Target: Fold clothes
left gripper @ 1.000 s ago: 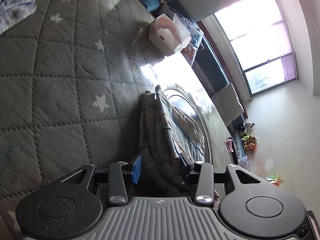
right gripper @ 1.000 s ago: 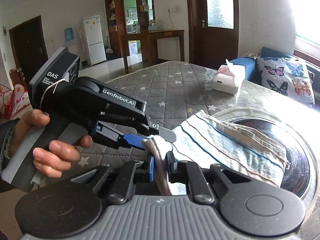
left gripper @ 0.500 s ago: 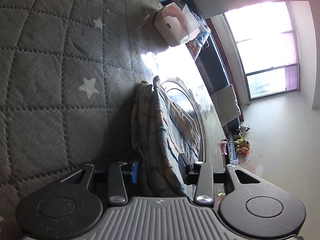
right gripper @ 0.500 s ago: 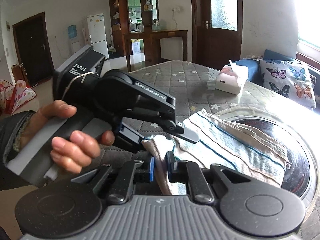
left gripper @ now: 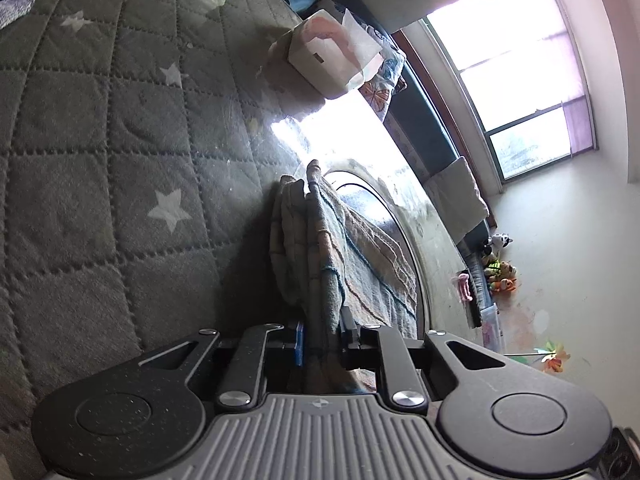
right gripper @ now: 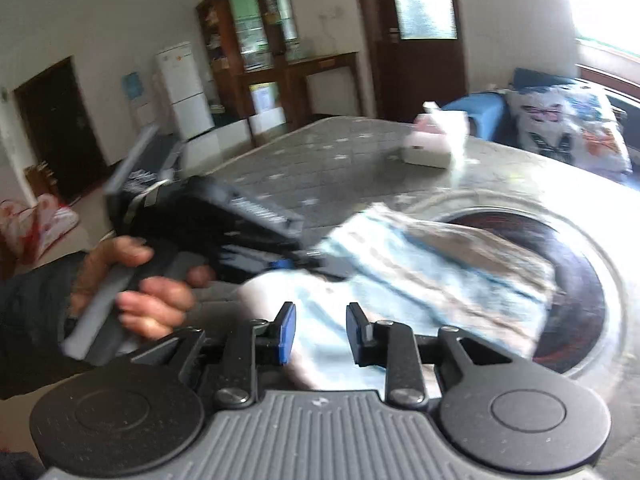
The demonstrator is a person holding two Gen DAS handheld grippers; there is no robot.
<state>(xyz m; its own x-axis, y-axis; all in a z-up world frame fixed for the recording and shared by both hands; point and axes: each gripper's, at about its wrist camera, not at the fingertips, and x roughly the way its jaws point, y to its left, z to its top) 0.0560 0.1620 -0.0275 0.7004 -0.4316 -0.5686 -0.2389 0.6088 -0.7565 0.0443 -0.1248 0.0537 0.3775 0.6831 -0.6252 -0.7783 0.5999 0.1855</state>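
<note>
A folded striped cloth (left gripper: 352, 248) lies edge-on along the quilted cover, partly over a dark round turntable (left gripper: 362, 194). My left gripper (left gripper: 323, 340) is shut on the cloth's near edge, with fabric pinched between its pads. In the blurred right wrist view the same cloth (right gripper: 440, 256) spreads to the right. A hand (right gripper: 152, 296) holds the left gripper (right gripper: 308, 260), which bites the cloth's left corner. My right gripper (right gripper: 320, 332) is open just in front of the pale near corner, its fingers touching nothing.
A white tissue box (left gripper: 332, 60) stands farther back on the grey star-quilted cover (left gripper: 120, 160). A blue-white garment (left gripper: 12, 0) lies at the far corner. The turntable (right gripper: 576, 272) sits right of the cloth. A sofa with butterfly cushions (right gripper: 560, 132) runs behind the table.
The left gripper's fingers closed onto the cloth edge they had straddled. The right gripper let go of the cloth corner and opened, and its view blurs with motion.
</note>
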